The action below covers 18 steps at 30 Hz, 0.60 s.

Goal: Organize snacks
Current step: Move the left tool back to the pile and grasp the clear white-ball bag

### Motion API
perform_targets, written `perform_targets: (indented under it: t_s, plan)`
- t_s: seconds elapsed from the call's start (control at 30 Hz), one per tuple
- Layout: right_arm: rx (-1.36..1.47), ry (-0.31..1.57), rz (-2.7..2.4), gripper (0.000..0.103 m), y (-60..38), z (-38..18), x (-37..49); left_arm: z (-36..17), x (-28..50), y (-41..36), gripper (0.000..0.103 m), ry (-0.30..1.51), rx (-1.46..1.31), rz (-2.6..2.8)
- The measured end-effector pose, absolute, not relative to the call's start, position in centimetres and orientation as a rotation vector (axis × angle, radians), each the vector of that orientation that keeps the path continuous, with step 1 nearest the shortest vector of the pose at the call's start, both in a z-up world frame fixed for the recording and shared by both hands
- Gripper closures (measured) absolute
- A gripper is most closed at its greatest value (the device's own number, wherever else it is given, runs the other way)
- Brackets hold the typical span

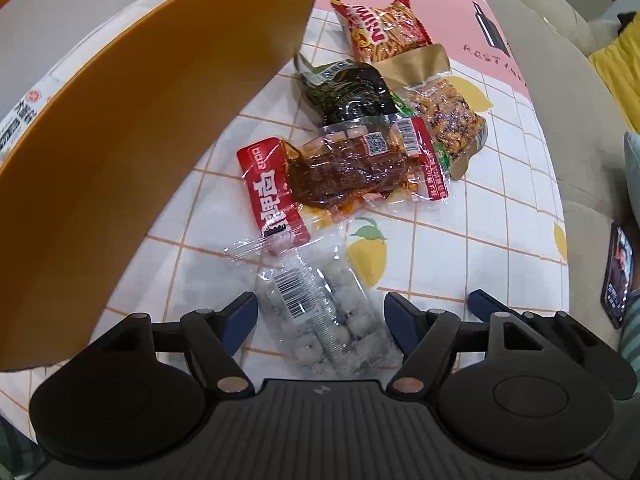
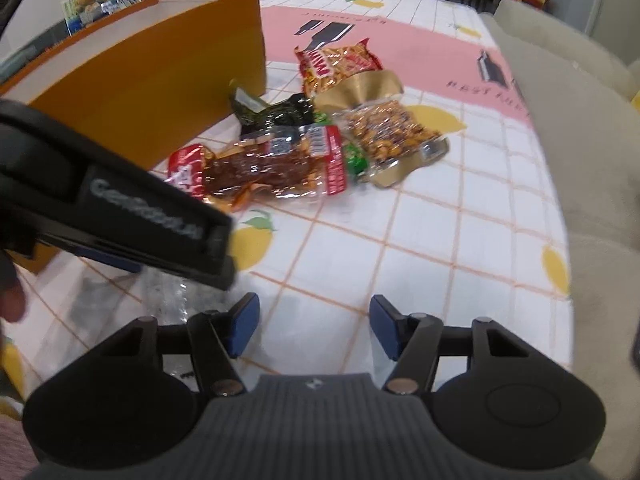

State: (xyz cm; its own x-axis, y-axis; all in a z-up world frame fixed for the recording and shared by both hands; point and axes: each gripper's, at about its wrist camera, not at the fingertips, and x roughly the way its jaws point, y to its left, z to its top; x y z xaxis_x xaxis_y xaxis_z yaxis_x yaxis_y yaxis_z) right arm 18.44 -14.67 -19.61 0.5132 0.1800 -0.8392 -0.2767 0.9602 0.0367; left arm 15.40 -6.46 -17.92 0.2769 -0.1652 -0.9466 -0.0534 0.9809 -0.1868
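Observation:
My left gripper (image 1: 320, 316) is open, its jaws on either side of a clear packet of white sweets (image 1: 320, 312) that lies on the tablecloth. Beyond it lie a red packet of brown dried meat (image 1: 340, 172), a dark green packet (image 1: 352, 88), a gold packet of nuts (image 1: 444, 108) and a red-orange packet of sticks (image 1: 384, 28). The same pile shows in the right wrist view: meat packet (image 2: 276, 168), nuts (image 2: 392, 132), sticks packet (image 2: 340, 64). My right gripper (image 2: 314, 328) is open and empty above bare tablecloth. The left gripper's body (image 2: 120, 216) crosses that view at left.
An orange box (image 1: 132, 128) stands left of the snacks, also in the right wrist view (image 2: 160, 72). The lemon-print tablecloth (image 2: 440, 240) covers the table. A beige sofa (image 2: 580, 140) runs along the right edge. A phone (image 1: 618, 276) lies at far right.

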Motion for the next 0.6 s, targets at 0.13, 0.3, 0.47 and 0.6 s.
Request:
perform_targets:
  t_s: [0.13, 0.3, 0.47, 0.6]
  plan:
    - [-0.111, 0.99, 0.296, 0.043, -14.2, -19.6, 18.3, -18.0, 15.1, -7.1, 0.026, 1.273, -0.118, -0.094]
    - [-0.079, 0.992, 0.305, 0.044, -14.5, -19.5, 18.4, -17.9, 15.1, -6.7, 0.032, 1.254, -0.122, -0.102]
    - [-0.089, 0.983, 0.279, 0.044, -14.8, -19.1, 18.3, -17.6, 14.8, -6.1, 0.036, 1.241, -0.12, -0.12]
    - [-0.09, 0.968, 0.24, 0.044, -15.8, -18.5, 19.0, -16.2, 14.1, -6.0, 0.038, 1.201, -0.104, -0.131]
